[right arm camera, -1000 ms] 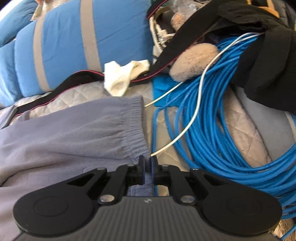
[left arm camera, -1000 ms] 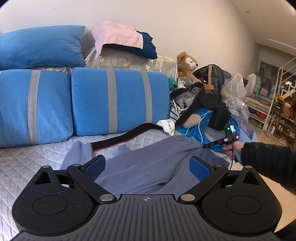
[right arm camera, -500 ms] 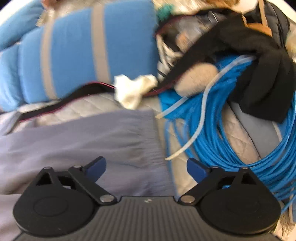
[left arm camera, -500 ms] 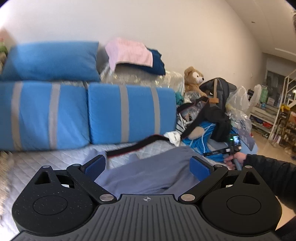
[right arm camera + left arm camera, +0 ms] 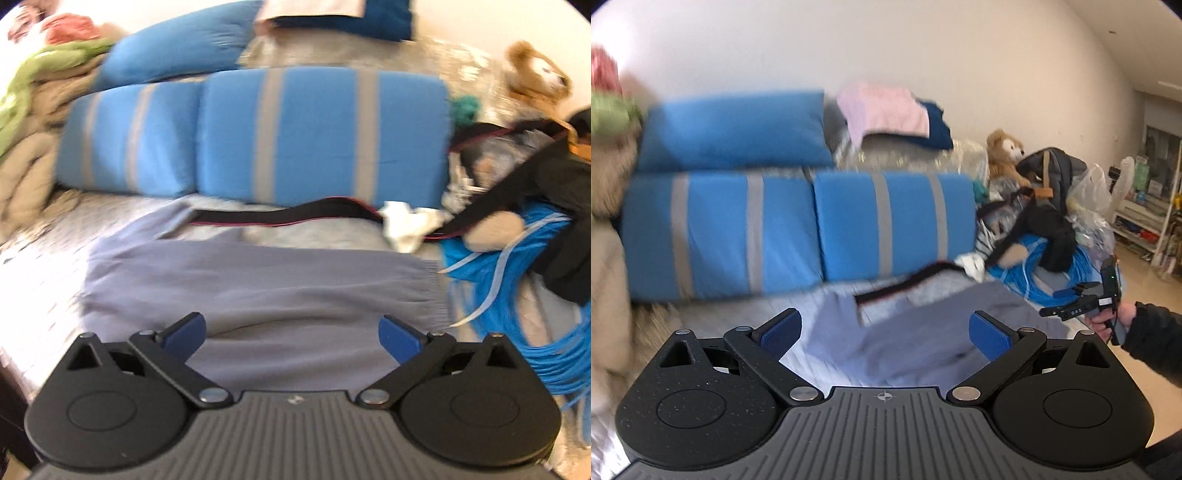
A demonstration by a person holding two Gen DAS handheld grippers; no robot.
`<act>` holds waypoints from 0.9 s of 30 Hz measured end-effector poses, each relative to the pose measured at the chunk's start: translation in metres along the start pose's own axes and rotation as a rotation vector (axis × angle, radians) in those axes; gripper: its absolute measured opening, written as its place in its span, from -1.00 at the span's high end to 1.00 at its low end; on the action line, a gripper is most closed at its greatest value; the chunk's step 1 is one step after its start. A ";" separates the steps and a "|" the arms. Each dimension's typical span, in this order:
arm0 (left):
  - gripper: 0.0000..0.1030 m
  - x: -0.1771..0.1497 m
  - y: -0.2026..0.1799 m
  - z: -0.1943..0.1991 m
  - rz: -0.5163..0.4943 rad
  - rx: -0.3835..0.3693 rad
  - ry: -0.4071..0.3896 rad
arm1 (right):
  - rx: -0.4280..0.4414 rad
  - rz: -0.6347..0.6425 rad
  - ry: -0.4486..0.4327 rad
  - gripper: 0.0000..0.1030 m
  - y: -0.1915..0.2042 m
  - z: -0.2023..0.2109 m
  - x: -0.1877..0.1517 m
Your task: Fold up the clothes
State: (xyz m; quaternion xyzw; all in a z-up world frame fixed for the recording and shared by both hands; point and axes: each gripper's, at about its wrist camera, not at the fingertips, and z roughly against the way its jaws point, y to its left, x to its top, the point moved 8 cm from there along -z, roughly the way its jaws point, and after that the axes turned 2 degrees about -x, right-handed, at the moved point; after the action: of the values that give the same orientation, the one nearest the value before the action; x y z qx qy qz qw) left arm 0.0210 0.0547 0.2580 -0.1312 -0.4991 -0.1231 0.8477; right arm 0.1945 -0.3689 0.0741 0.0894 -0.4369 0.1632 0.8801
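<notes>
In the left wrist view, your left gripper (image 5: pixel 884 334) has its blue pads spread wide with nothing clamped between them. The grey-lavender garment (image 5: pixel 923 332) lies flat on the quilted bed cover (image 5: pixel 798 306) beyond the fingertips, its near edge running under the gap between the fingers. Past it, a black strap (image 5: pixel 908 282) trails across the cover toward the blue striped cushions (image 5: pixel 886 225). Out past the right finger, your right hand (image 5: pixel 1108 319) in a dark sleeve carries the other gripper, clear of the cloth.

In the right wrist view, your right gripper (image 5: pixel 291 334) is opening, its jaws already wide apart, and the pads press on nothing. The garment (image 5: pixel 258 280) spreads just ahead of and beneath both fingers, its gathered elastic hem (image 5: pixel 434 291) beyond the right finger. Further right of that finger sits the coil of blue cable (image 5: pixel 517 295), and a crumpled white cloth (image 5: pixel 406 225) lies beyond the garment beside the strap (image 5: pixel 280 216).
</notes>
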 end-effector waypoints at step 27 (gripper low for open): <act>-0.94 -0.162 0.082 -0.189 0.513 -0.210 0.050 | 0.086 0.565 -0.127 -0.73 0.304 -0.138 -0.020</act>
State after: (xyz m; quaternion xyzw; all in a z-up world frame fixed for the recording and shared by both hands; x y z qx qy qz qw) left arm 0.1262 0.0791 0.0192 -0.3374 -0.4129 0.0414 0.8450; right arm 0.1741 -0.0486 -0.0205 0.0115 -0.4914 0.4140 0.7661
